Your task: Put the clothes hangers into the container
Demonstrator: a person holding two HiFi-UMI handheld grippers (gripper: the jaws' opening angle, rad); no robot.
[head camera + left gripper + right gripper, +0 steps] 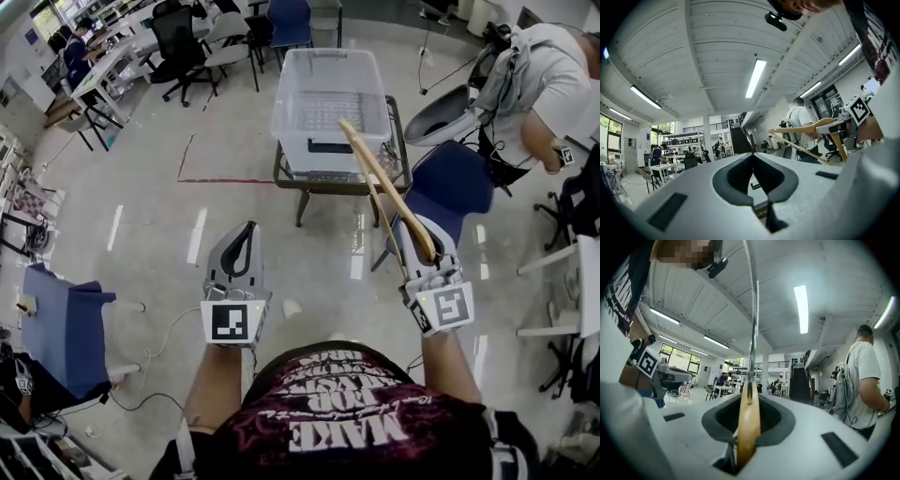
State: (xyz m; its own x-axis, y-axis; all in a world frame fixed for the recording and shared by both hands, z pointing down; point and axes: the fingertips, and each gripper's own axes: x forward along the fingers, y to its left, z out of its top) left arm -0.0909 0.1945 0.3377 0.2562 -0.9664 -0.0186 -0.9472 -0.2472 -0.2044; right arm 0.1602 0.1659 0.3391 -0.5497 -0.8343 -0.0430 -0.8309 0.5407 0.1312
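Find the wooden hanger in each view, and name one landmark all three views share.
Head view: wooden hanger right of centre, slanting from the right tool toward the container.
Left gripper view: wooden hanger at right, mid-height.
Right gripper view: wooden hanger bottom centre, between the jaws.
Shared landmark: person in white shirt.

Dark maroon T-shirt point(347, 417), white print, seemingly short-sleeved; pale grey left gripper point(249, 227) and right gripper point(409, 231) with square-marker cubes.

Light: bright ceiling tubes point(755, 78) | glare: floor point(202, 234) | edges: fisheye-warped, dark
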